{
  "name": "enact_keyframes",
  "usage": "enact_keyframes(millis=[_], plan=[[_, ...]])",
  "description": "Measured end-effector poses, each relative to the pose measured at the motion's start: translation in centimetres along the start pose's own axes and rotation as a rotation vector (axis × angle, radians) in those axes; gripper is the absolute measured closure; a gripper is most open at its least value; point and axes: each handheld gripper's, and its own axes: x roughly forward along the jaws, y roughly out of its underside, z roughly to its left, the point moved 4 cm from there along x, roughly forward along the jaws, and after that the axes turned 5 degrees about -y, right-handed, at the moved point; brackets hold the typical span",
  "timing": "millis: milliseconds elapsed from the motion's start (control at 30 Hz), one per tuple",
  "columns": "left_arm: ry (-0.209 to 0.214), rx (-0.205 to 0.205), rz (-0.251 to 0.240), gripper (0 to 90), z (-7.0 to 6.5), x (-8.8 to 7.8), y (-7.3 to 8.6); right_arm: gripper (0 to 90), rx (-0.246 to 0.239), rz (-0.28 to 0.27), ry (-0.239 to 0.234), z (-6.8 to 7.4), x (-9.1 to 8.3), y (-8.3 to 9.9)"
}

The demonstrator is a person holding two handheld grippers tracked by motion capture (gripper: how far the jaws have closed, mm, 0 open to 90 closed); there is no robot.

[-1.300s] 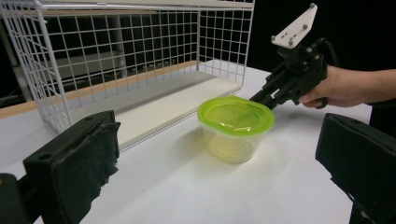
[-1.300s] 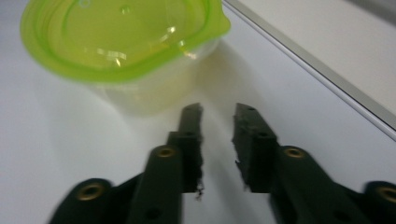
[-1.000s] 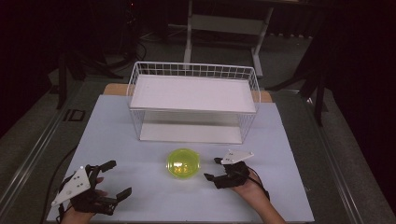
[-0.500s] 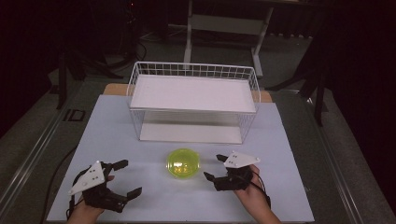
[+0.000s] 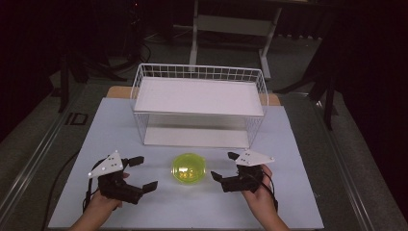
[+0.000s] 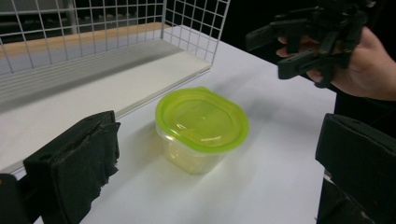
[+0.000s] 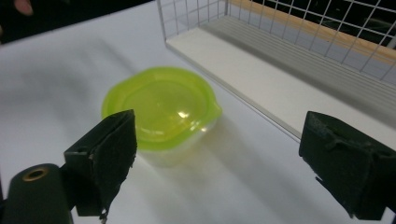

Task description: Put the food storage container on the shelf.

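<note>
A white, flat-topped desk [image 5: 298, 144] carried two things. A white wire basket with a white shelf board [image 5: 199, 96] stood at its far middle. A small clear plastic tub with a lime-green lid [image 5: 189, 168] sat nearer, just before it.

1. The high view looks forward and down from the person's side, taking in the whole bench [image 5: 298, 192] from well back.
2. The left gripper view sits low and close, facing across the bench toward the tub [image 6: 201, 128] and the basket [image 6: 116, 28].
3. The right gripper view looks from the opposite side, equally near.
4. All three share tub and basket front.
</note>
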Motion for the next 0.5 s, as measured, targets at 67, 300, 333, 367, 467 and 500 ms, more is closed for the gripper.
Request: enact_keyframes(millis=[67,300,333,367,467,500], plan=[[0.012,-0.019,0.010,0.4,0.1,0.5,-0.5,11.1,0.012,0.010,0.000,0.0,0.2,-0.2],[0.000,-0.068,0.046,0.4,0.7,2.6,-1.6,14.2,0.054,0.028,-0.004,0.0,1.4,-0.7],[-0.003,-0.079,0.052,0.4,0.9,3.0,-1.6,15.0,0.073,0.033,-0.023,0.0,1.6,-0.8],[-0.002,-0.093,0.057,0.5,1.0,3.3,-1.5,15.0,0.081,0.027,-0.018,-0.1,1.8,-0.8],[0.009,-0.143,0.086,0.5,1.3,4.4,-1.2,15.1,0.111,0.028,-0.025,-0.1,2.3,-1.0],[0.013,-0.159,0.099,0.5,1.4,4.7,-1.1,16.7,0.126,0.028,-0.029,-0.2,2.4,-1.0]])
